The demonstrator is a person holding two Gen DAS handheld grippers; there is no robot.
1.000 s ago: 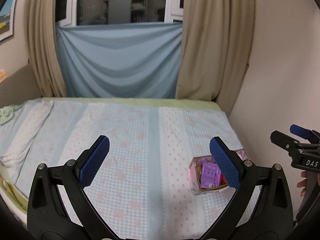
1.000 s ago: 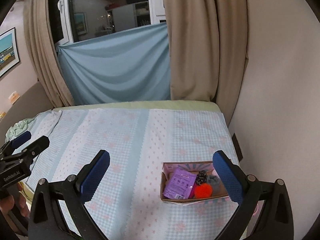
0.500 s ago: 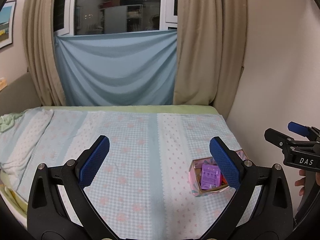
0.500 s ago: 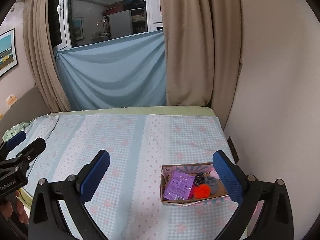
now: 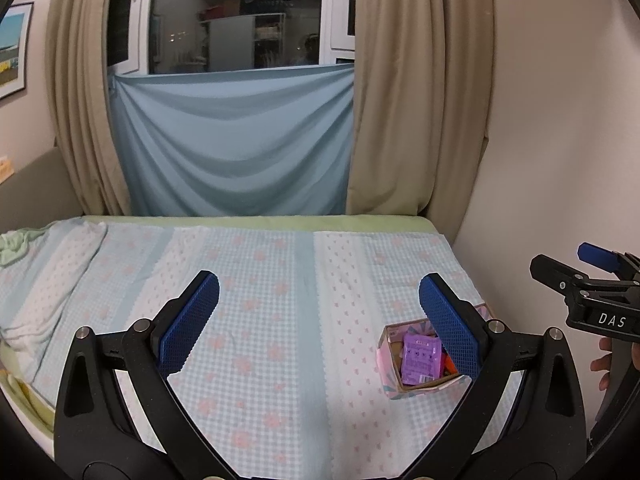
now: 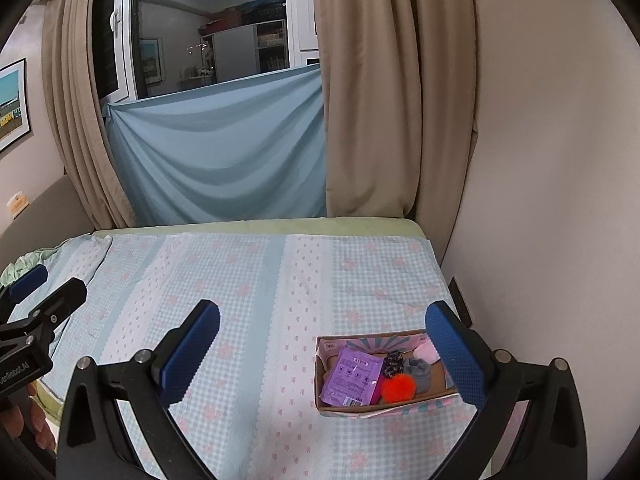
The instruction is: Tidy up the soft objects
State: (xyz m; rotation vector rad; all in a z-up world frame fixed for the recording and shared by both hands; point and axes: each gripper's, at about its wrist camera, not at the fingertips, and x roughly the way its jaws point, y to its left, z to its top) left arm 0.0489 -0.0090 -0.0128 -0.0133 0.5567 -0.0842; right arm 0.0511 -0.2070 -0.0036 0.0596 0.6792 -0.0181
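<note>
My left gripper (image 5: 318, 320) and right gripper (image 6: 322, 350) both hang above the bed (image 6: 248, 280) with fingers wide apart, holding nothing. The box (image 6: 384, 408) sits on the bed near the wall, holding a purple packet (image 6: 352, 376), an orange pompom (image 6: 397, 387) and what may be grey and pink socks.

- The cardboard box (image 6: 348, 410) sat on the bed (image 6: 248, 280), near its right edge beside the wall (image 6: 540, 200).
- Inside the box, the packet (image 6: 352, 376) lay at the left, the pompom (image 6: 398, 387) right of it, touching.
- The curtains (image 6: 392, 100) hung behind the bed.
</note>
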